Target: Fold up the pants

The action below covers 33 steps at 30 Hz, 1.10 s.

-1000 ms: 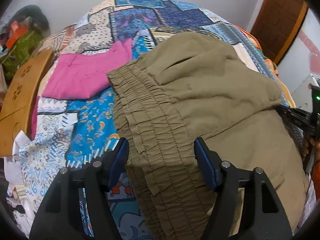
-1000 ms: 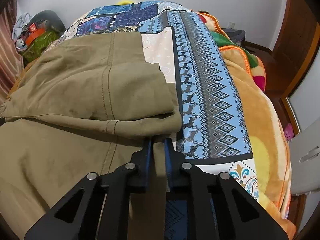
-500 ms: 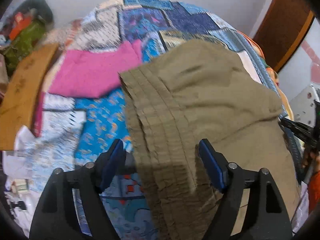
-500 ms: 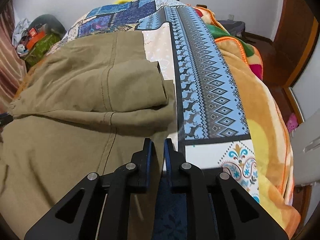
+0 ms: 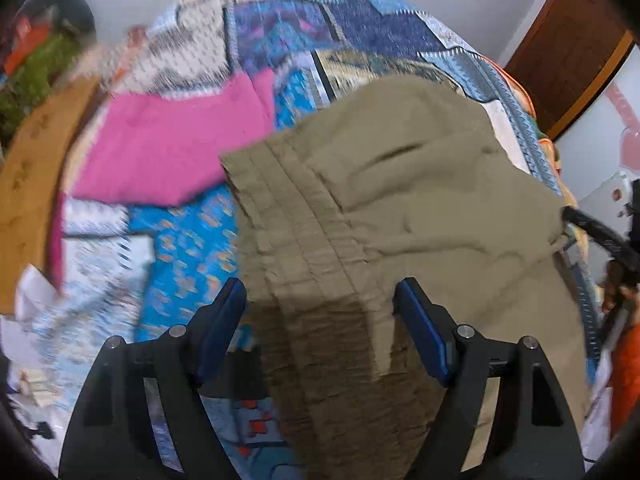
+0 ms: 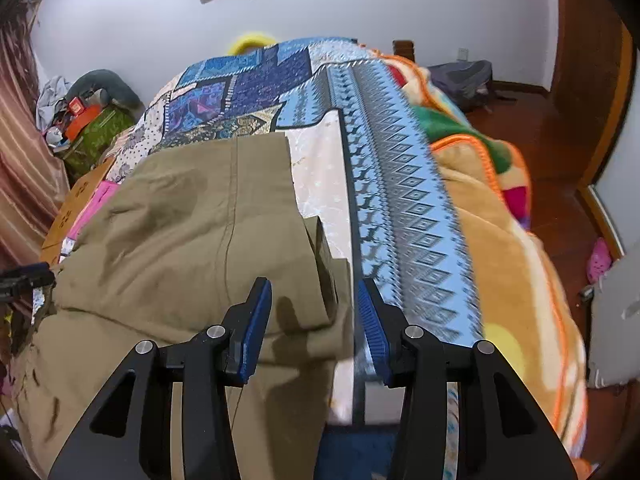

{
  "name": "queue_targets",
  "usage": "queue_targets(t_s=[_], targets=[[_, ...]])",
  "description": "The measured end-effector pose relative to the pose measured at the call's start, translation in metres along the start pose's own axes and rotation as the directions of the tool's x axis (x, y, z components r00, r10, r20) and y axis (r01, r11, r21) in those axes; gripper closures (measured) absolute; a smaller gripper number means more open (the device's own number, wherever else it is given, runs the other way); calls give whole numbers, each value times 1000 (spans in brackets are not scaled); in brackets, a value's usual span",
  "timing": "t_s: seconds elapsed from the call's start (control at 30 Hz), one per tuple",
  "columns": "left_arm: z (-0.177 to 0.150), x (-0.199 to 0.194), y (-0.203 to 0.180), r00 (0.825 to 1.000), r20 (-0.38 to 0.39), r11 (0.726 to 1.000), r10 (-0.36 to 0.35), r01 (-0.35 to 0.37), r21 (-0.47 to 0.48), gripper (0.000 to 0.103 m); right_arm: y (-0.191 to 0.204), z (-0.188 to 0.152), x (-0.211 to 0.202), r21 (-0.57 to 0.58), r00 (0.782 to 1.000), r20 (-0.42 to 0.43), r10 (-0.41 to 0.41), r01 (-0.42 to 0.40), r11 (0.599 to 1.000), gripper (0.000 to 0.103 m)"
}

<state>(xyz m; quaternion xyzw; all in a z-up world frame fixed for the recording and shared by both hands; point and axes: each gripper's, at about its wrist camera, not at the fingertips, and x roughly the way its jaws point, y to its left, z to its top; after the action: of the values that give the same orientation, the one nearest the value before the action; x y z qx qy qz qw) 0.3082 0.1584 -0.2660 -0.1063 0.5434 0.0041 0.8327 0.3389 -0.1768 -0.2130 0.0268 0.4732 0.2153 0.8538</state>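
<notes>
Olive-khaki pants [image 5: 400,208] lie folded on the patchwork bedspread; their gathered elastic waistband [image 5: 304,240] runs toward the left wrist camera. My left gripper [image 5: 320,304] is open, its blue-padded fingers standing either side of the waistband. In the right wrist view the pants [image 6: 200,232] show a folded top layer with a centre seam. My right gripper [image 6: 314,304] is open over the pants' right edge, holding nothing. The right gripper's tip also shows at the far right of the left wrist view [image 5: 600,232].
A folded pink garment [image 5: 168,148] lies left of the pants. A wooden bed board [image 5: 28,184] runs along the left. An orange-trimmed fleece blanket [image 6: 500,248] drapes over the bed's right side. Clutter and a green bag [image 6: 96,132] sit at the back left.
My right gripper has opened and let go of the pants' edge, and has lifted back. My left gripper stays open and has shifted slightly over the waistband.
</notes>
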Motion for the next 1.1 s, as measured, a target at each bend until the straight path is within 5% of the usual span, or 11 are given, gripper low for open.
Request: queue_targets(t_s=[0.13,0.23,0.3,0.37,0.47,0.6,0.83,1.0,1.1], targets=[[-1,8,1,1000,-1,1000,-20,20,-10,25,0,-7,31,30,994,-88,63,-60,998,62],[-3,4,-3,1000,28,999,13,-14,30,44,8,-12,34,-17,997,-75,30,-31,999,71],[-3,0,-10,999,48,997,24,-27,72,53,13,-13,32,-54,998,-60,-5,1,999,90],[-2,-5,-19,988,94,987,120,-129,97,61,17,-11,31,-93,997,-65,-37,31,995,92],[-2,-5,-23,975,120,974,184,-198,109,61,24,-12,33,-136,994,-69,-90,80,988,94],[-2,0,-8,984,91,986,154,-158,45,58,32,-18,43,-212,981,-54,-187,171,962,95],[-3,-14,1,994,66,996,86,-87,10,42,27,-12,43,-235,975,-115,-192,161,959,93],[2,-39,9,982,121,989,145,-148,19,33,26,-2,30,-234,971,-159,-180,140,962,83],[15,-46,22,980,136,989,147,-147,-10,31,31,9,14,-206,984,-115,-137,112,972,75]])
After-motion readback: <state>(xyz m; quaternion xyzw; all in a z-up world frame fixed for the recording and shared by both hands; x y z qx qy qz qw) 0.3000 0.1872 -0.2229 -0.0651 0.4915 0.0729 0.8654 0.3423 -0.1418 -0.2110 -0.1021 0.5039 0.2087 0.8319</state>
